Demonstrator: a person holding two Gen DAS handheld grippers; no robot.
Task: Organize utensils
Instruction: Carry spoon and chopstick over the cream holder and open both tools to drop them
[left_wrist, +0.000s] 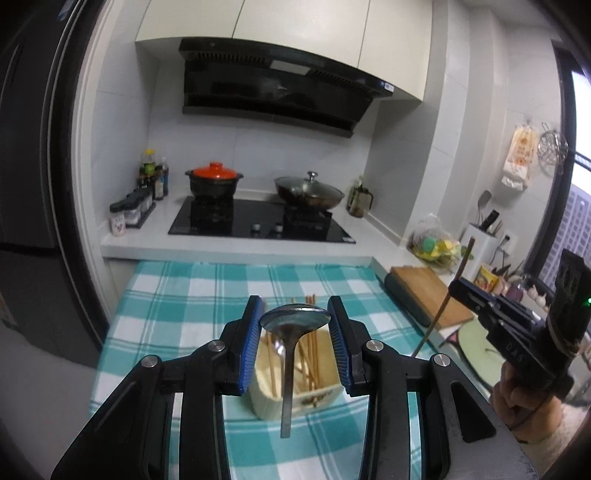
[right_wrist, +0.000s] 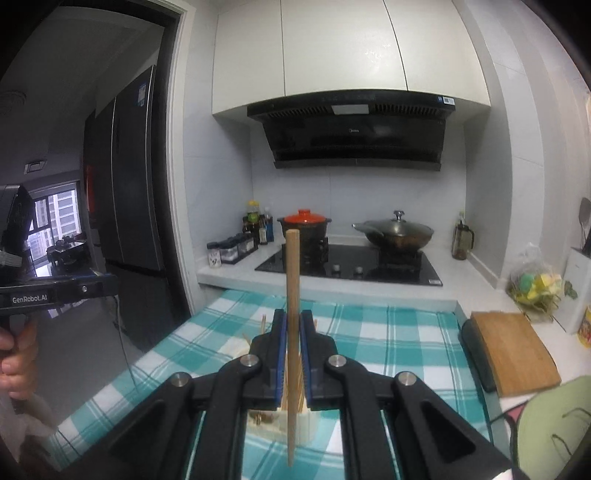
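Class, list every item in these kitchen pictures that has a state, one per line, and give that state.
Left gripper: jaws shut on the metal spoon, bowl up, handle hanging down.
Right gripper: jaws shut on the wooden chopstick, upright.
Cream utensil holder: standing on the teal checked cloth, chopsticks inside.
Black pot with orange lid: lid on.
Wok with glass lid: covered.

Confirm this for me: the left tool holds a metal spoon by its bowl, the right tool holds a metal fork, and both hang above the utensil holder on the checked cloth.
One detail is wrong: the right tool grips a single wooden chopstick, not a fork, as the right wrist view shows. The rest stands: the left tool holds the metal spoon by its bowl, above the utensil holder on the checked cloth.
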